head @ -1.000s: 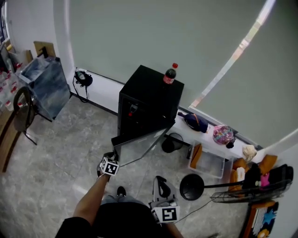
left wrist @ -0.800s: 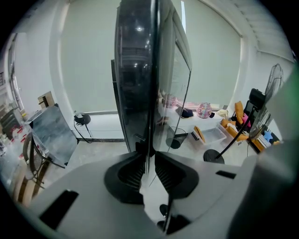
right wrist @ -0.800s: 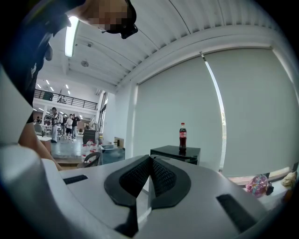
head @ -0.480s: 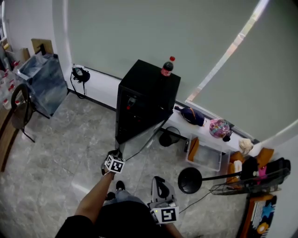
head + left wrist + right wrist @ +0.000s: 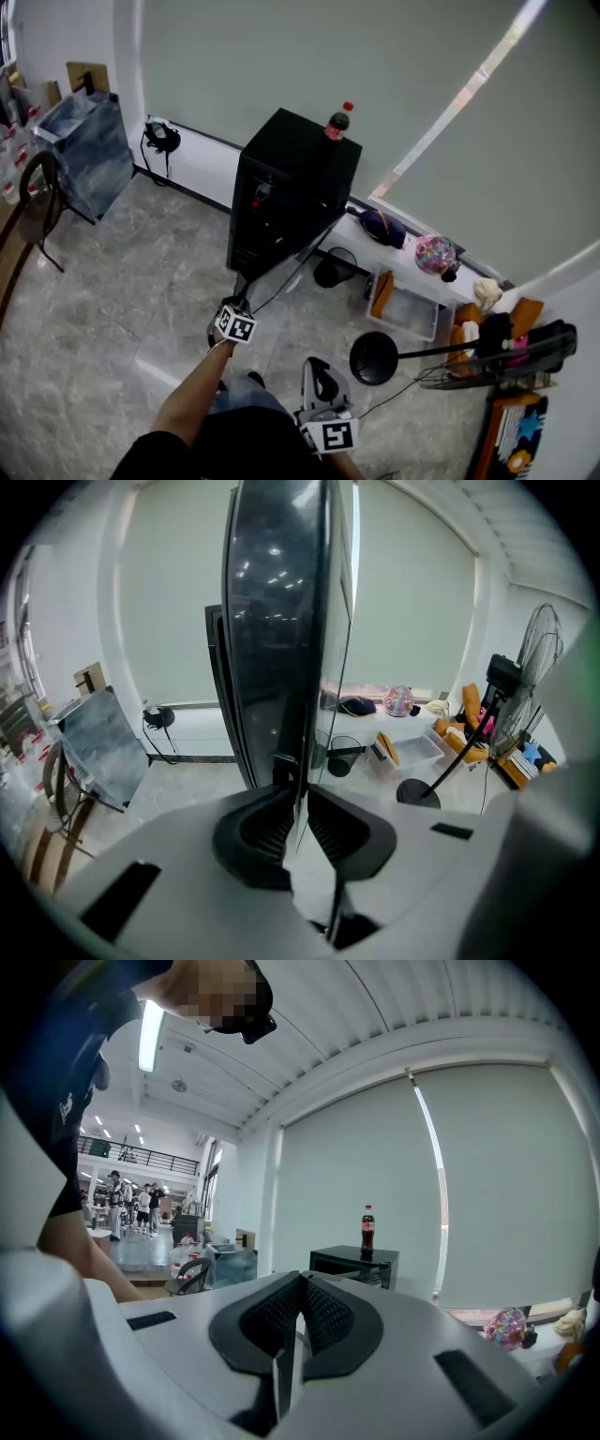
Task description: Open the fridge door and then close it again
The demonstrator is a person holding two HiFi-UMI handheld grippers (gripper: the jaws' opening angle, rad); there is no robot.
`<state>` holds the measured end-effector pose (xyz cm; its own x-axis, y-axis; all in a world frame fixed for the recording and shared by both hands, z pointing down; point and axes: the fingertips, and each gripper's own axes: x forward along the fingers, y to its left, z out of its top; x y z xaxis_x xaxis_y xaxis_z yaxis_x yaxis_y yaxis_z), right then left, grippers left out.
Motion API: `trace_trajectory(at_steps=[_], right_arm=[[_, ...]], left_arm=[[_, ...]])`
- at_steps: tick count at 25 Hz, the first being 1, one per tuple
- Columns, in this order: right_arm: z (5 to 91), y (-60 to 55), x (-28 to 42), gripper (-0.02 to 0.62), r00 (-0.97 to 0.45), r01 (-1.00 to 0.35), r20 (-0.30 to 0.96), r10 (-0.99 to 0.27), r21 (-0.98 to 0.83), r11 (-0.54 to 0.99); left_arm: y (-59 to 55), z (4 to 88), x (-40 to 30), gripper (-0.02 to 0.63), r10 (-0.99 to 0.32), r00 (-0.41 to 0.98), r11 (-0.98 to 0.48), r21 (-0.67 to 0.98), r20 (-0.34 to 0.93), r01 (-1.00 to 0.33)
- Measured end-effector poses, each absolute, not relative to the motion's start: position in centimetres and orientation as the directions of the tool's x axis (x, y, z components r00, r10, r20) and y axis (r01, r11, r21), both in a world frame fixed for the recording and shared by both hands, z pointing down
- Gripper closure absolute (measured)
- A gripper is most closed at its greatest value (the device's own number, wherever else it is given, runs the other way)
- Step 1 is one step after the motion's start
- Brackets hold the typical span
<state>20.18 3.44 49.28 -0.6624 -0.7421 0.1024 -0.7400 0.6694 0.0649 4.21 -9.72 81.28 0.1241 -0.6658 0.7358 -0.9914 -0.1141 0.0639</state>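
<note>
Room: grey tiled floor [image 5: 84,319], black fridge [image 5: 300,159]
Fridge door [image 5: 277,621]: ajar — edge pinched in left hand-held gripper [image 5: 298,803]
Right hand-held gripper [image 5: 300,1302]: closed, empty

The head view looks steeply down on the fridge [image 5: 291,187] from well above. The left gripper view sits close at the door [image 5: 281,621] edge. The right gripper view looks level from farther off, sharing the fridge and bottle [image 5: 367,1227].
</note>
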Motion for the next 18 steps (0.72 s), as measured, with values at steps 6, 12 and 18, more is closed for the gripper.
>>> trace_trajectory(at_steps=[6,12,18], right_arm=[[48.8,2.6,21.8,0.589,-0.677,-0.730,0.073,-0.732,0.062,0.681],[48.1,1.4,24.8,0.589,-0.719,-0.689,0.068,-0.692,0.067,0.722],[48.4,-0.4,27.4,0.589,-0.755,-0.649,0.066,-0.653,0.064,0.758]], left_arm=[[-9.0,81.4,5.4,0.557,-0.660,0.100,-0.085,0.059,0.745,-0.995],[-8.3,81.5,6.9,0.557,-0.652,0.048,-0.023,0.043,0.757,-0.999],[-7.8,81.3,9.1,0.557,-0.648,0.006,0.043,0.045,0.761,-0.998]])
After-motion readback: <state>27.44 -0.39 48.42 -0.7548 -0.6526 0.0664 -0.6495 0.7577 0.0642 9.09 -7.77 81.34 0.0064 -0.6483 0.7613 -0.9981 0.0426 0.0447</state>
